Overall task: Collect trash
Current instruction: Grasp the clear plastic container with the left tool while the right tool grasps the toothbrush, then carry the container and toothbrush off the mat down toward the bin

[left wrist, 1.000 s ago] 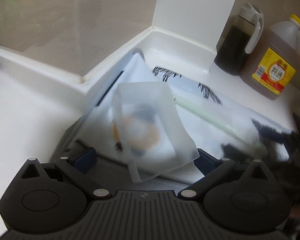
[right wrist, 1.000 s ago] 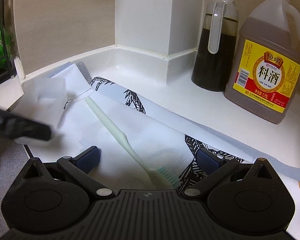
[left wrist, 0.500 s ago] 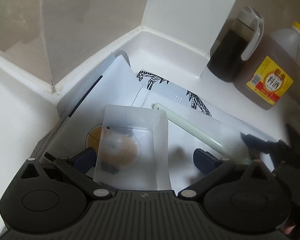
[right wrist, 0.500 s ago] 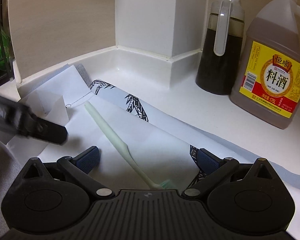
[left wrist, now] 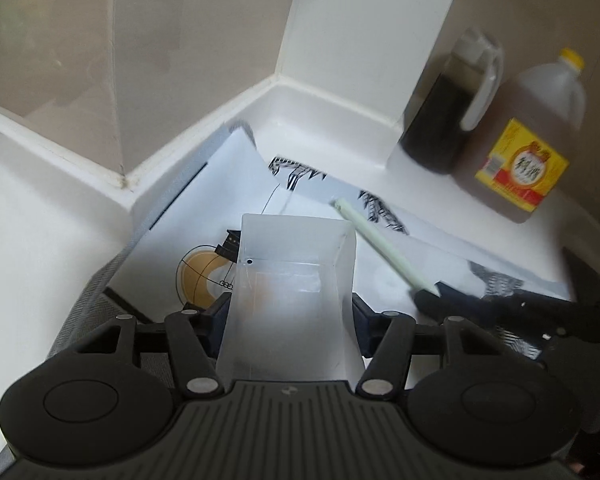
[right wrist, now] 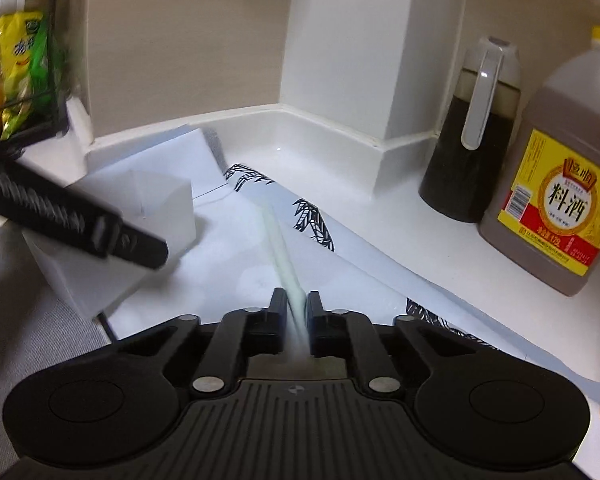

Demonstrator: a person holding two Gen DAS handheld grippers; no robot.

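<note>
Pickup is the step in hand, we judge: our left gripper [left wrist: 288,312] clamps the translucent box [left wrist: 296,276] over the paper [left wrist: 228,184], our right gripper [right wrist: 297,312] pinches the pale green stick [right wrist: 280,248] (slightly blurred), which we next lift clear and carry to the box.

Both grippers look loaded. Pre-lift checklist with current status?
1. Left gripper shut on the translucent plastic box: ok, fingers press both side walls.
2. Right gripper shut on the pale green toothbrush: ok, handle sits between the fingers.
3. Toothbrush grip depth: cannot tell, the head end is hidden behind the fingers.
4. Box empty before tilting: cannot tell, walls are frosted.
5. Clearance to the dark sauce jug and the cooking wine bottle: ok, both stand apart to the right.
6. Printed paper free of both grips: cannot tell, it lies right under both items.
</note>
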